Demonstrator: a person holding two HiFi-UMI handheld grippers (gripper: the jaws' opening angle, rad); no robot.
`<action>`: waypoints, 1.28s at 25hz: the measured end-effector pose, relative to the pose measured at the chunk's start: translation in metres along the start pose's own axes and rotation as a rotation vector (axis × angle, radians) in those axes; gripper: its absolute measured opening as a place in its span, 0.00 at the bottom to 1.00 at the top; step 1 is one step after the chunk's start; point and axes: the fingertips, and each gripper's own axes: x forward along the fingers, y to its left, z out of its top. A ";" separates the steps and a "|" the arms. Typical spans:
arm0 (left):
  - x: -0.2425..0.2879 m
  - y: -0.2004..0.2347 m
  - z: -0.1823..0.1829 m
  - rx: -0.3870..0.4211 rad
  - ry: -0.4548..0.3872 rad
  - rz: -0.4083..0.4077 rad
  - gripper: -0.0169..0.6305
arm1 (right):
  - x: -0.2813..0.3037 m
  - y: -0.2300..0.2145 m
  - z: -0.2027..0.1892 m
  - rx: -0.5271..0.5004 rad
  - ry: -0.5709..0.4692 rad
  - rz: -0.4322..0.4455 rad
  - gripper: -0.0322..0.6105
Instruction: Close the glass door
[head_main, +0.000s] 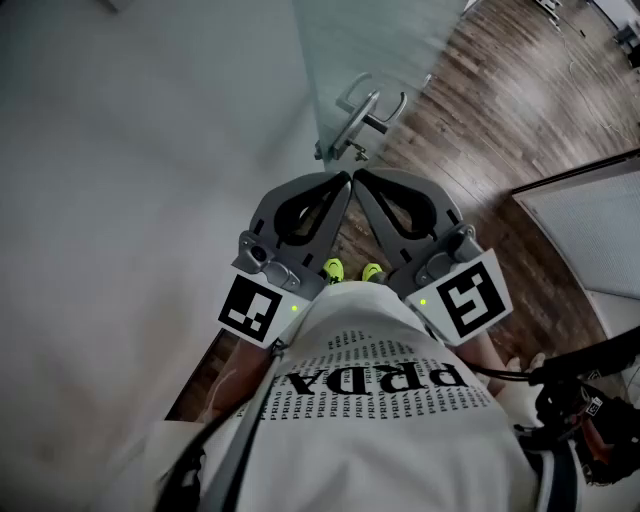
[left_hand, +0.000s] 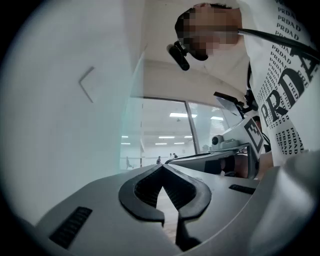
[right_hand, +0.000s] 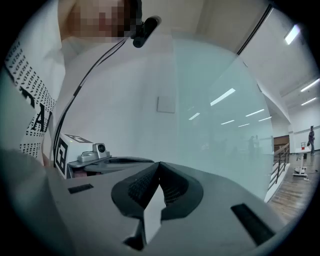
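The frosted glass door stands ahead of me, with a metal lever handle at its edge. I hold both grippers close to my chest, just short of the handle and touching nothing. The left gripper and the right gripper point toward the handle, their tips almost side by side. Both are shut and hold nothing. The left gripper view has its shut jaws aimed along a white wall toward glass panels. Past the shut jaws in the right gripper view, the door's glass pane fills the scene.
A white wall runs along the left. Dark wooden floor lies to the right of the door, with a grey mat or panel at the right. My yellow-green shoes show below the grippers. Black gear hangs at lower right.
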 end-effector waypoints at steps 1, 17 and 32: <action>0.000 0.000 0.000 -0.002 -0.001 -0.002 0.01 | 0.000 0.000 -0.001 0.001 0.001 -0.001 0.05; 0.006 0.000 -0.004 -0.005 -0.004 -0.045 0.01 | -0.003 -0.005 -0.003 0.033 -0.026 -0.006 0.05; 0.024 0.090 -0.006 0.115 0.034 0.119 0.12 | 0.000 -0.013 -0.026 0.043 0.060 -0.022 0.05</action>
